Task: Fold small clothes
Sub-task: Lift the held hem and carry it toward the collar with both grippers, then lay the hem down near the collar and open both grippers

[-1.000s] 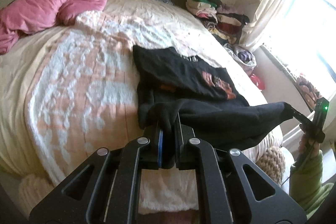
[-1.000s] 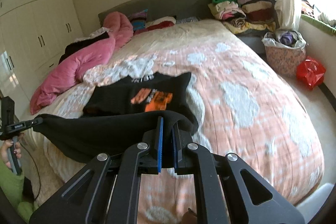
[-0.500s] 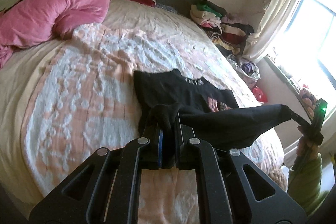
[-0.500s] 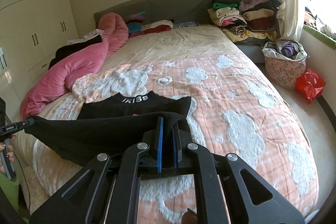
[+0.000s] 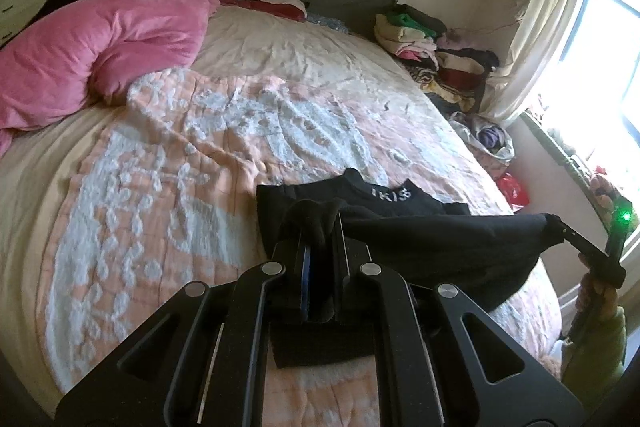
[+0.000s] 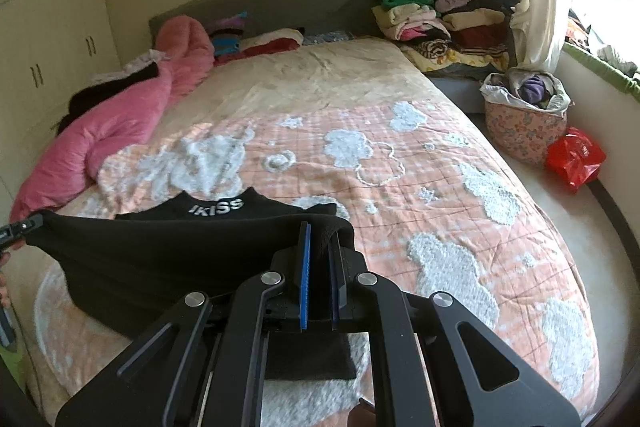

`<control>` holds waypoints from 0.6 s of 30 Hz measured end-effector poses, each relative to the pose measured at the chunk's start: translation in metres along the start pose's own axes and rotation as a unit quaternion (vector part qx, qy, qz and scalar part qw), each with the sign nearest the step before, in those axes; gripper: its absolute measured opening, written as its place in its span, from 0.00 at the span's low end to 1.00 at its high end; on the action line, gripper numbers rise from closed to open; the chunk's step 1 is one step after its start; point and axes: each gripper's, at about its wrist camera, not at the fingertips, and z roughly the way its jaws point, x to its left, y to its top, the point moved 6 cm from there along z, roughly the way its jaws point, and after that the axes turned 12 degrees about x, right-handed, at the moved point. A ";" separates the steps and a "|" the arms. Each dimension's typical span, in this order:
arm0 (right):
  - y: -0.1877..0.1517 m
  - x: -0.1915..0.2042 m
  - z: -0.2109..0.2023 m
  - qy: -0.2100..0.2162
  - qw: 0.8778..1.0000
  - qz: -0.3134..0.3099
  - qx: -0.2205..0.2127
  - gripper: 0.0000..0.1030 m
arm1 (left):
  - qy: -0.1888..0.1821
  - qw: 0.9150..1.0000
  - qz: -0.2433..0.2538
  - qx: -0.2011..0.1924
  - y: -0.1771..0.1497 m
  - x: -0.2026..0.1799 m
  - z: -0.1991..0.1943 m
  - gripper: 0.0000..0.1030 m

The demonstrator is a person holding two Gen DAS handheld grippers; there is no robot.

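A small black shirt (image 5: 420, 239) with a white "IKISS" neck label lies near the front edge of the bed. My left gripper (image 5: 320, 247) is shut on one bottom corner of it. My right gripper (image 6: 318, 239) is shut on the other bottom corner of the shirt (image 6: 168, 251). The hem is stretched between them, raised and carried over the shirt's body toward the collar. The right gripper shows at the far right of the left wrist view (image 5: 568, 231). The left gripper shows at the far left of the right wrist view (image 6: 24, 227).
A peach blanket with white flowers (image 6: 420, 195) covers the bed. A pink duvet (image 5: 100, 47) lies at the left. Stacks of folded clothes (image 6: 440, 15) sit by the headboard. A floral basket (image 6: 524, 123) and a red bag (image 6: 576, 155) stand on the floor at right.
Both grippers have carried the shirt's hem forward toward the collar. The orange print is now covered; only the neck label shows.
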 end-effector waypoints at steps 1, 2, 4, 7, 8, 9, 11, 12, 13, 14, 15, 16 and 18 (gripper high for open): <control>0.001 0.000 0.004 -0.004 1.000 -0.003 0.002 0.06 | 0.005 1.000 0.000 0.001 0.002 0.001 0.004 0.02; 0.004 0.001 0.010 -0.011 1.000 -0.006 0.005 0.06 | 0.009 1.000 0.000 0.003 0.004 0.002 0.008 0.02; 0.007 0.003 0.017 -0.016 1.000 -0.011 0.009 0.06 | 0.018 1.000 0.001 0.005 0.007 0.004 0.015 0.02; 0.011 0.004 0.029 -0.020 1.000 -0.018 0.015 0.07 | 0.033 0.999 0.001 0.012 0.011 0.008 0.029 0.02; 0.012 0.004 0.035 -0.023 0.999 -0.021 0.016 0.07 | 0.037 0.999 0.001 0.015 0.012 0.009 0.034 0.02; 0.014 0.004 0.040 -0.024 0.999 -0.022 0.019 0.07 | 0.039 0.999 0.001 0.017 0.013 0.011 0.037 0.02; 0.014 0.003 0.048 -0.029 0.999 -0.023 0.024 0.07 | 0.046 0.999 0.003 0.024 0.014 0.014 0.046 0.02; 0.014 0.002 0.052 -0.032 0.999 -0.022 0.028 0.07 | 0.050 0.998 0.003 0.027 0.014 0.015 0.052 0.02; 0.014 0.002 0.057 -0.033 0.999 -0.021 0.031 0.07 | 0.051 0.998 0.003 0.028 0.014 0.016 0.054 0.02; 0.014 0.001 0.061 -0.034 0.999 -0.020 0.034 0.07 | 0.052 0.998 0.003 0.030 0.014 0.017 0.058 0.02; 0.014 0.000 0.065 -0.034 0.999 -0.018 0.037 0.07 | 0.054 0.998 0.002 0.033 0.014 0.018 0.062 0.02; 0.013 0.000 0.068 -0.035 0.998 -0.017 0.041 0.07 | 0.055 0.998 0.001 0.034 0.015 0.019 0.065 0.03; 0.012 -0.001 0.076 -0.037 0.998 -0.017 0.046 0.07 | 0.055 0.998 -0.001 0.037 0.014 0.020 0.069 0.03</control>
